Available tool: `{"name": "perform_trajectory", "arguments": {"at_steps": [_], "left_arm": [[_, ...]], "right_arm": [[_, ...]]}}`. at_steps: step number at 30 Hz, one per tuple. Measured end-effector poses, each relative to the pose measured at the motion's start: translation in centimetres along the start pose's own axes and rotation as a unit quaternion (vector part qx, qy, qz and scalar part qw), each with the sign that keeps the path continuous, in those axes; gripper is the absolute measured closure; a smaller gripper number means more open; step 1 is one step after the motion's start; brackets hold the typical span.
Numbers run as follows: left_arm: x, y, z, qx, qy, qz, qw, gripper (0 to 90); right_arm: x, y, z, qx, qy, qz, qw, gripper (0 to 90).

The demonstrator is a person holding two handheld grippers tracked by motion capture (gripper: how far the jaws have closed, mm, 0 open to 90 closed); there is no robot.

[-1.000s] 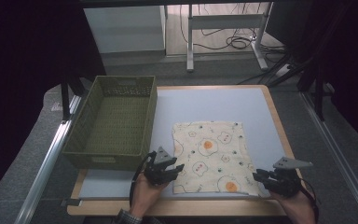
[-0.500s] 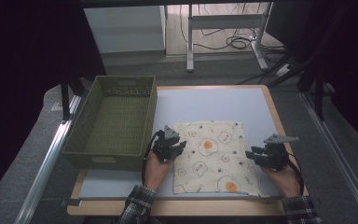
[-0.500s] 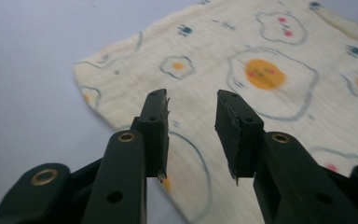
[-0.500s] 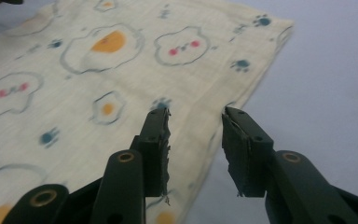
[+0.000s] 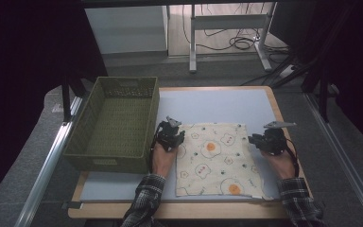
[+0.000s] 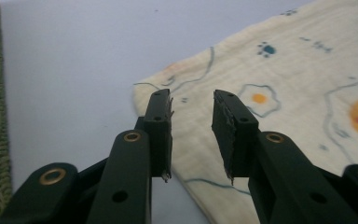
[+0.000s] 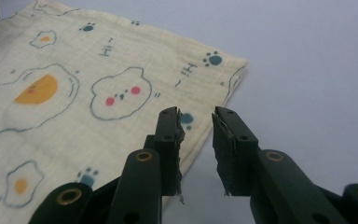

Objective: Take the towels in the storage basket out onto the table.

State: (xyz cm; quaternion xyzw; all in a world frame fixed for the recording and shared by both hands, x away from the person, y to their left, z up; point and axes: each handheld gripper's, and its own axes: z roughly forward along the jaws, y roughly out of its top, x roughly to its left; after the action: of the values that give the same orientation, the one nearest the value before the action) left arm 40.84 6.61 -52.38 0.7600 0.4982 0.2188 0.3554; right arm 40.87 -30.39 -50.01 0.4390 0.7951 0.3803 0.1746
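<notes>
**Both grippers have slid up the cloth's sides**

High view: left gripper and right gripper now flank the far corners of the cream egg-print cloth lying flat on the pale blue tabletop, beside the green woven basket.

Left gripper view: jaws, just closing, stand apart over the cloth's corner, gripping nothing.

Right gripper view: jaws likewise parted above the cloth's edge

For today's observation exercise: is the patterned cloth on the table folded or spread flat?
Spread flat: the cloth lies as one open rectangle on the table, corners visible, no folds.
</notes>
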Motion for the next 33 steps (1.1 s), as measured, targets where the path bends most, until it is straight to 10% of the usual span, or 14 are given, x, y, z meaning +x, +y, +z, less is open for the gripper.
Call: {"name": "perform_trajectory", "arguments": {"at_steps": [25,33], "left_arm": [[2.2,0.4,3.1,0.009,0.026,-0.049,0.9984,58.6],[2.3,0.7,3.4,0.014,-0.005,-0.051,0.9986,78.5]], "right_arm": [[-1.7,3.4,6.7,0.022,-0.045,0.004,0.9987,69.5],[-1.4,3.1,6.7,0.017,-0.053,0.003,0.9985,89.6]]}}
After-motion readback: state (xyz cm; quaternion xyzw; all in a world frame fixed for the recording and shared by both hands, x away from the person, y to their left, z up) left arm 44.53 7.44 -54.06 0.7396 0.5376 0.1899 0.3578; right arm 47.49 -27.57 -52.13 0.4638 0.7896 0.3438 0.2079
